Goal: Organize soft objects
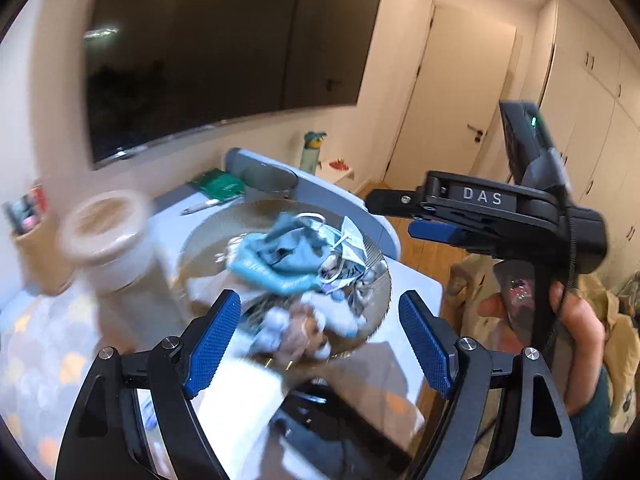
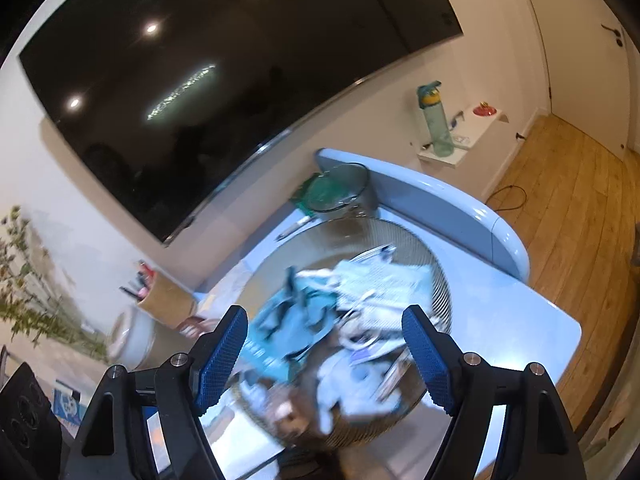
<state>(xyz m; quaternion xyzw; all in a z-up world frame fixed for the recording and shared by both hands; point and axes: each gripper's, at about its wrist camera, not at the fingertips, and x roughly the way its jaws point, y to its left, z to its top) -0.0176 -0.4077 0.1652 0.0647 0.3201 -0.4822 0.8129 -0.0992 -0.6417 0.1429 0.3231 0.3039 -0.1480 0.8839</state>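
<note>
While the soft objects [image 1: 288,256] lie heaped together in a round wire basket [image 1: 372,320] just ahead of both grippers, nothing is between either pair of pads. The heap is a loose tangle: teal and grey-blue cloth on top, white straps or cords through it, and pale fluffy pieces with a brownish one nearest the fingers; blur hides what each piece is. The left gripper [image 1: 320,344] stands wide open just short of the basket's near rim, empty. The right gripper [image 2: 326,356] is likewise wide open and empty, its pads framing the same heap [image 2: 340,312] from just above the basket [image 2: 440,300]. Beyond the basket on the pale blue surface [image 2: 520,320] stand a grey metal bin [image 2: 344,192], a green packet and a pen; to the left of the left gripper is a white jar [image 1: 108,236] and a cup of pens [image 1: 32,228]. Judging by this, gathering looks largely done, since no cloth shows loose on the surface; any folding, sorting or tidying within the basket appears still to be done.
</note>
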